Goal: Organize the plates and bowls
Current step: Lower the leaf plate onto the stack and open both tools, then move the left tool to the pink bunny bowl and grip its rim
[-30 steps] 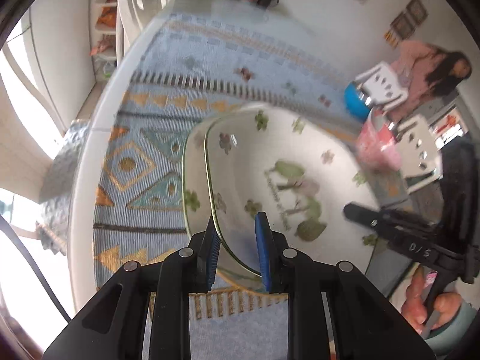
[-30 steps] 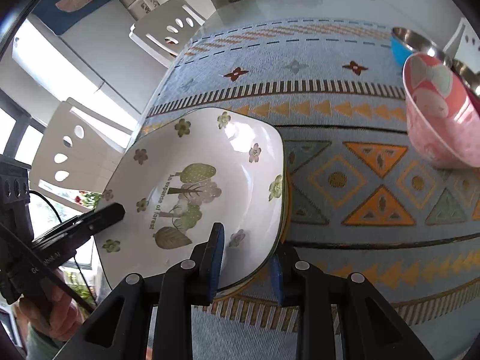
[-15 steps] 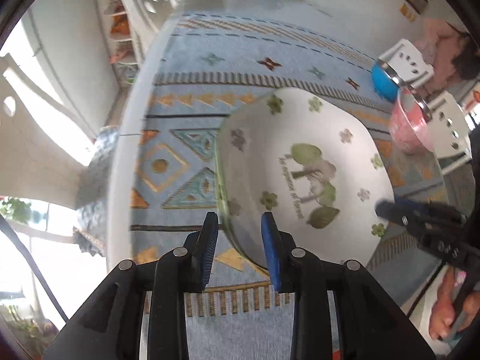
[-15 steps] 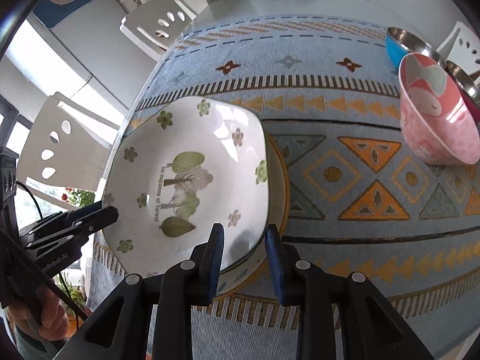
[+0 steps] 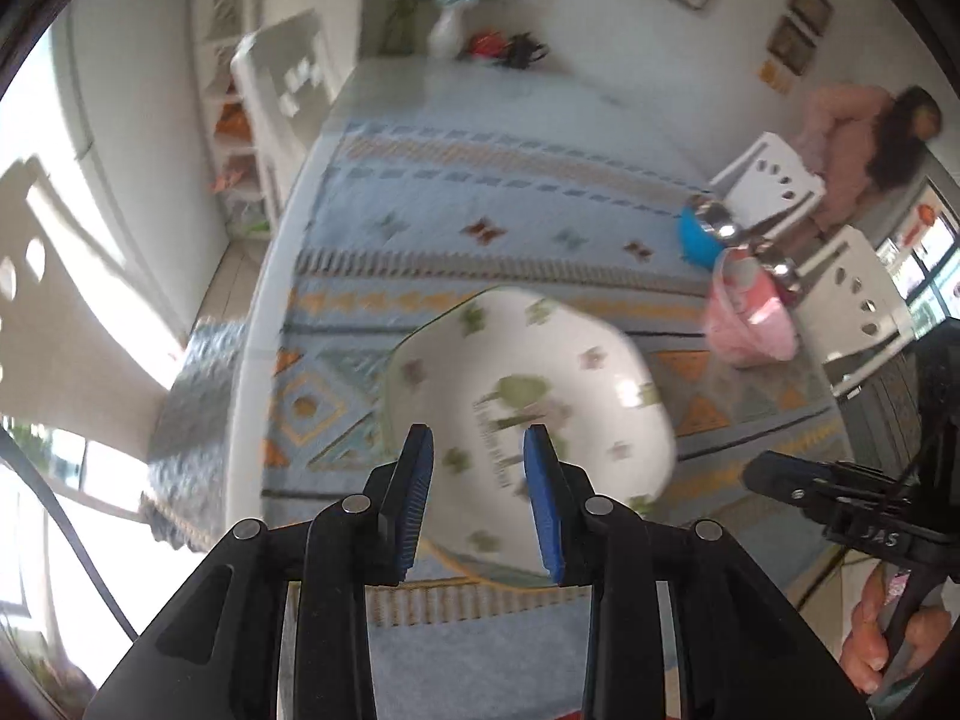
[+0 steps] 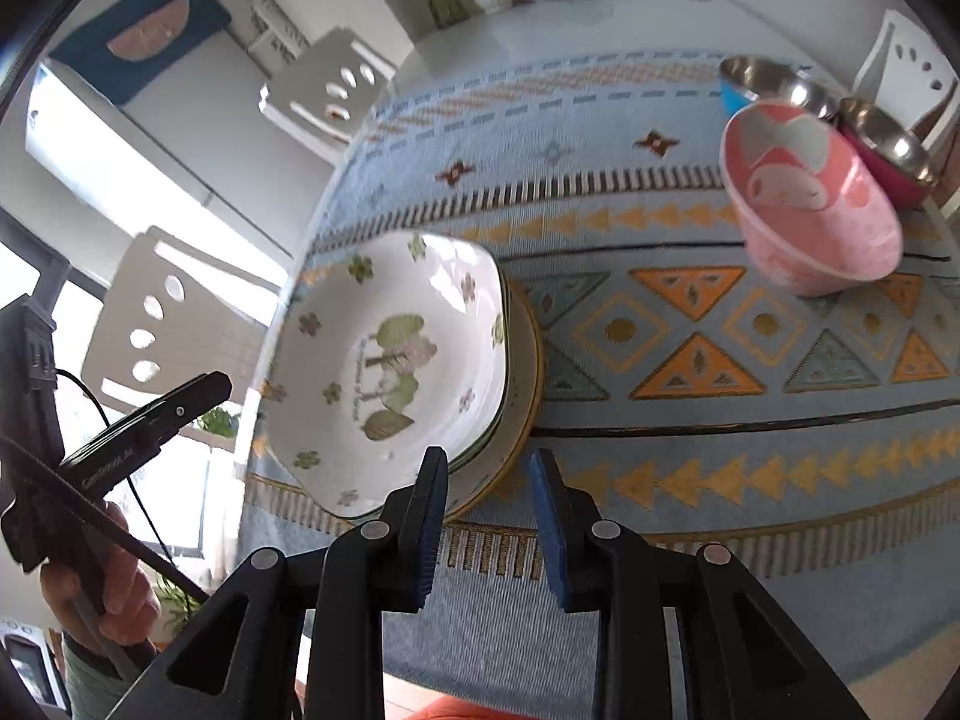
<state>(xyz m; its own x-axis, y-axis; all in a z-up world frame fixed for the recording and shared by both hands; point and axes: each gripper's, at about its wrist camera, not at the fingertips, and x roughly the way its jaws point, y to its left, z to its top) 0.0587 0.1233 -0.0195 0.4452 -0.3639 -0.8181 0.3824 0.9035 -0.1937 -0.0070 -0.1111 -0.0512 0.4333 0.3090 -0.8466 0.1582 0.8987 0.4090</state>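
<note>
A white square plate with a tree and flower pattern lies on top of a stack of plates, with a yellow-rimmed round plate under it, near the table's left edge. It also shows in the left wrist view, blurred. My left gripper is open and empty, pulled back above the plate's near edge. My right gripper is open and empty, just in front of the stack's rim. A pink bowl stands to the right.
A blue-sided steel bowl and a red-sided steel bowl stand behind the pink bowl. The patterned cloth covers the table. White chairs stand at the left and right sides. A vase and teapot sit at the far end.
Both grippers have let go of the white plate, opened and pulled back. The plate now rests on the stack.
</note>
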